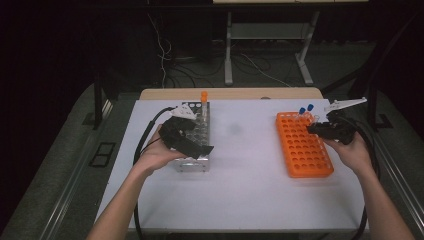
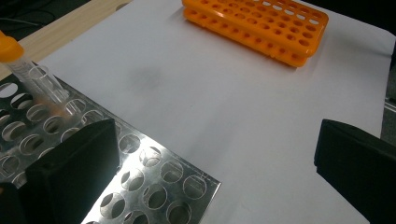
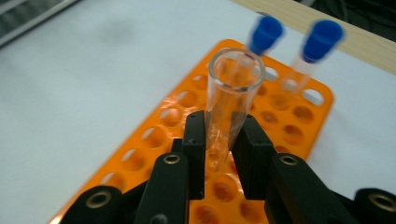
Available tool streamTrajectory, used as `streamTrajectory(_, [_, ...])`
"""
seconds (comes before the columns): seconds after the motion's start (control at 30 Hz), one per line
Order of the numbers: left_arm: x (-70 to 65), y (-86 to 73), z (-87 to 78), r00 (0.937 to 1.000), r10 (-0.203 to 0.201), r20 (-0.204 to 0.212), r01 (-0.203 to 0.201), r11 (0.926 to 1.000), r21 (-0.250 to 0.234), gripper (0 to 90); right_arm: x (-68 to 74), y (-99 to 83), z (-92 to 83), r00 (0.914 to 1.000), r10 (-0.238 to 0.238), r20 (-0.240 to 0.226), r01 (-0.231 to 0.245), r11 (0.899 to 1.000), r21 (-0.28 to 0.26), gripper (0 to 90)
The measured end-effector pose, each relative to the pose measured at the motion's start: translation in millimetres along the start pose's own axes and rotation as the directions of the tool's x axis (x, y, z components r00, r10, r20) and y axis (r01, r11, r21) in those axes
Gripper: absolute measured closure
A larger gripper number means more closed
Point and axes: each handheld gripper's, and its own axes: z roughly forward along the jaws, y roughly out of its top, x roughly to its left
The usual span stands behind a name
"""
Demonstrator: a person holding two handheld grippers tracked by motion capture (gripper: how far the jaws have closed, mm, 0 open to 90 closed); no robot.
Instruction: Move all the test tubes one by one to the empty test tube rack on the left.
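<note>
In the high view, the right gripper (image 1: 320, 125) is held over the orange rack (image 1: 303, 145). In the left gripper view, wide-parted jaws flank the metal rack (image 2: 140, 186). In the right gripper view, an uncapped clear tube (image 3: 229, 100) is clamped above the orange rack (image 3: 187, 135).

The white table (image 1: 240, 190) was brightly lit against dark surroundings; the far blue-capped tubes (image 3: 322, 39) were blurred, the metal rack (image 2: 154, 186) glared.

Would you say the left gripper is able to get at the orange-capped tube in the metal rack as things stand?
Probably yes. The left gripper hovers open over the metal rack, and the orange-capped tube stands alone at the rack's far end with bare holes around it, so nothing seems to block a reach forward along the rack.
</note>
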Motion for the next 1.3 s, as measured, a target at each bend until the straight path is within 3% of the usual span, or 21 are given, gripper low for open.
streamTrajectory(0.3, [-2.1,3.1,-4.1,0.9999,0.012,0.003,-0.012,0.9999,0.001,0.0,32.4,15.3,-10.9,0.9898,-0.073,-0.122,0.077,0.997,0.026,75.0])
streamTrajectory(0.63, [-9.8,9.4,0.3,0.9984,0.048,0.029,-0.049,0.9987,0.018,0.0,71.9,25.1,-4.3,0.9608,-0.161,-0.226,0.173,0.984,0.035,74.9])
streamTrajectory(0.97, [-20.1,14.7,11.5,0.9936,0.091,0.067,-0.093,0.9949,0.038,0.0,116.8,36.7,4.7,0.9153,-0.248,-0.318,0.267,0.963,0.019,74.9])
streamTrajectory(1.3, [-33.3,16.4,26.1,0.9853,0.13,0.11,-0.138,0.9882,0.066,0.0,159.0,40.0,22.1,0.8599,-0.323,-0.395,0.357,0.934,0.014,74.9])
